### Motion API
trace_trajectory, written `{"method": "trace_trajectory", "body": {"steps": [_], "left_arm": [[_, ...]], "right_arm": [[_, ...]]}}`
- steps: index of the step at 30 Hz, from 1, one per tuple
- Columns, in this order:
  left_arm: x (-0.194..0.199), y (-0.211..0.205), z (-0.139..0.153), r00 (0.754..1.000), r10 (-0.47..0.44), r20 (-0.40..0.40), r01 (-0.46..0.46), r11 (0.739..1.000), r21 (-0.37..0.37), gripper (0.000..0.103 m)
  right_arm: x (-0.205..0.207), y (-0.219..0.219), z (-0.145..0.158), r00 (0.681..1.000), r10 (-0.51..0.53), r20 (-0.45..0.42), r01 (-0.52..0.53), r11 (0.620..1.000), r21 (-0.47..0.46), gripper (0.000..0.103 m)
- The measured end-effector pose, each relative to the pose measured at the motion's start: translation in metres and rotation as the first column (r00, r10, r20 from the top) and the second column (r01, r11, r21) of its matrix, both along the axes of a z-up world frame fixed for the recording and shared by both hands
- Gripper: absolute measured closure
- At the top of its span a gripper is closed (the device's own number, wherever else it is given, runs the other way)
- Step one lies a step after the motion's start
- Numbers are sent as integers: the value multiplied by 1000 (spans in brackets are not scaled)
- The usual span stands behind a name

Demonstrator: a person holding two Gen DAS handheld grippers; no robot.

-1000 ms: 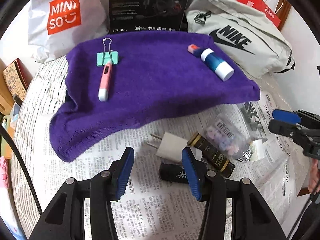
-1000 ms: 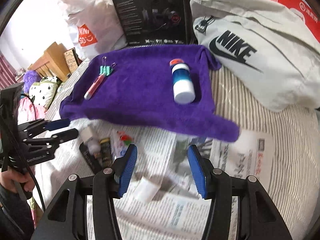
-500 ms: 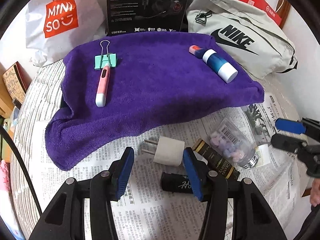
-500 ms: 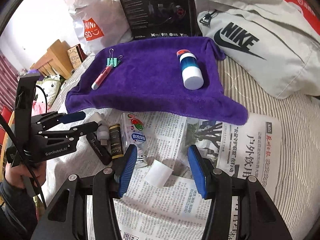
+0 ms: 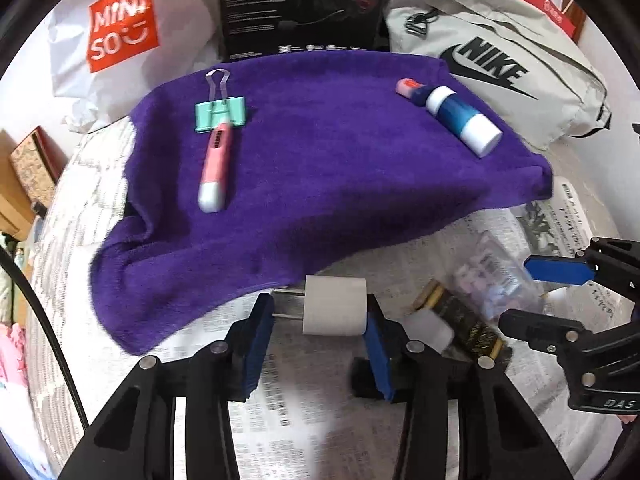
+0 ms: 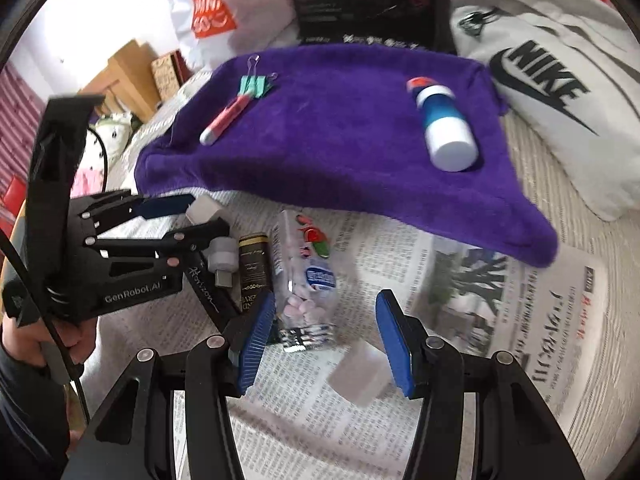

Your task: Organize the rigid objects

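A white plug adapter (image 5: 335, 311) lies on newspaper between the open jaws of my left gripper (image 5: 320, 328); the right pad is at its side, the left pad stands off by its prongs. My right gripper (image 6: 326, 338) is open around the end of a clear bottle of pink tablets (image 6: 306, 280). A purple towel (image 5: 320, 160) holds a green binder clip (image 5: 220, 116), a pink pen-shaped device (image 5: 214, 168) and a blue-and-white bottle (image 5: 462, 120).
A gold-and-black tube (image 6: 254, 272), a black pen case (image 6: 206, 292) and a small white piece (image 6: 360, 372) lie on the newspaper (image 6: 500, 300). A Nike bag (image 5: 500, 60), a black box (image 5: 300, 4) and a Miniso bag (image 5: 124, 28) stand behind the towel.
My left gripper has moved forward so the white plug adapter now sits between its jaws. My right gripper has moved forward and left over the tablet bottle.
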State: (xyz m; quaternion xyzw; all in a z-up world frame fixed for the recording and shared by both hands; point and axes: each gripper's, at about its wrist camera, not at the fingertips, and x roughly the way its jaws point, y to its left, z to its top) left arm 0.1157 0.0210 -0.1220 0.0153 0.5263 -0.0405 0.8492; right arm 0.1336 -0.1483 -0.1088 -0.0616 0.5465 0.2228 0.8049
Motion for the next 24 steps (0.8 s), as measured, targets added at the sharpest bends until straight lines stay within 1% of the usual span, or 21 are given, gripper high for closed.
{"method": "trace_trajectory", "body": {"steps": [5, 6, 7, 9, 11, 12, 13, 17, 21, 24], "left_arm": [[-4, 7, -3, 1000, 5, 0, -5, 1000, -17, 61], [-3, 6, -3, 1000, 4, -1, -4, 1000, -9, 61], [-3, 3, -4, 1000, 4, 0, -4, 1000, 5, 61], [-3, 0, -5, 1000, -1, 4, 0, 1000, 29, 61], [-3, -2, -5, 1000, -1, 7, 0, 999, 34, 61], [-3, -2, -4, 1000, 1, 5, -1, 1000, 30, 61], [-4, -2, -4, 1000, 0, 1, 0, 1000, 27, 61], [-7, -2, -4, 1000, -1, 5, 1, 999, 33, 61], [-6, -1, -5, 1000, 3, 25, -3, 1000, 18, 61], [-10, 1, -2, 1000, 12, 22, -12, 1000, -2, 62]], "right_arm": [[6, 15, -18, 999, 42, -19, -43, 998, -46, 50], [8, 17, -21, 999, 47, -19, -48, 998, -50, 51], [10, 18, -21, 999, 46, 0, -46, 998, -36, 50], [13, 19, -22, 999, 47, 21, -46, 998, -43, 52], [15, 25, -26, 998, 61, 31, -58, 994, -91, 60], [14, 30, -27, 994, 88, 63, -79, 988, -136, 61], [13, 32, -27, 993, 99, 68, -88, 985, -146, 62], [19, 24, -24, 997, 67, 49, -62, 993, -103, 63], [17, 11, -14, 998, 41, 56, -37, 997, -67, 63], [16, 7, -6, 998, 25, 60, -22, 998, -51, 63]]}}
